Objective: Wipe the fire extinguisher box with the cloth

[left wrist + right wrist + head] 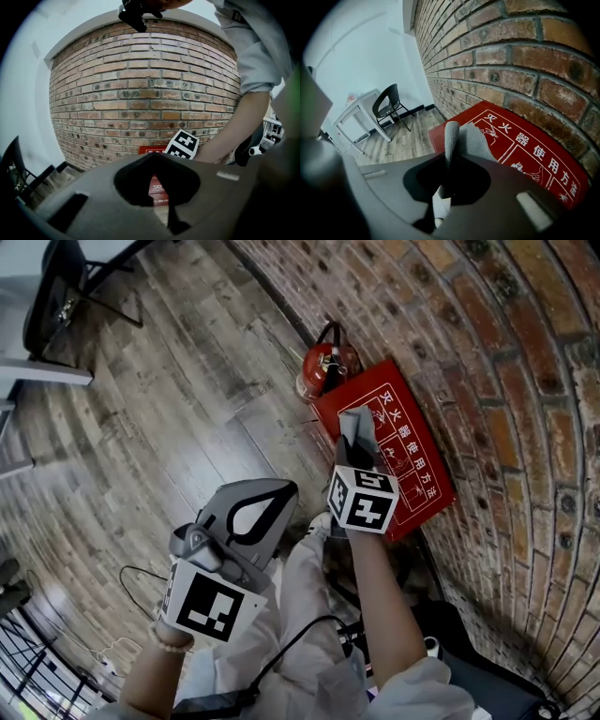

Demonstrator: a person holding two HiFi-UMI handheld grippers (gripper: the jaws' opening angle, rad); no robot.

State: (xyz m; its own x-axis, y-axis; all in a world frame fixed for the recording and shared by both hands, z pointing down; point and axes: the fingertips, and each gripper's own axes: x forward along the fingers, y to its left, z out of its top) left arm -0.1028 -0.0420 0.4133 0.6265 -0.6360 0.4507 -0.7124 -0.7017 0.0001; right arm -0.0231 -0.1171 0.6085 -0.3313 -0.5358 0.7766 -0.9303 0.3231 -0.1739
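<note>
The red fire extinguisher box (412, 460) with white print stands on the floor against the brick wall. My right gripper (362, 457) is over the box's top, shut on a grey cloth (357, 427) that rests on the red surface. In the right gripper view the cloth (471, 139) sticks out folded between the jaws of the right gripper (449, 157), lying on the box (529, 154). My left gripper (284, 489) is held back over the person's lap, away from the box, jaws together with nothing in them. In the left gripper view, the left gripper (154, 156) points towards the box (154, 190).
A red fire extinguisher (323, 367) stands just beyond the box. The brick wall (525, 381) runs along the right. A black chair (56, 287) and a white table (356, 112) stand far off on the wooden floor. Cables (131, 577) lie near my left side.
</note>
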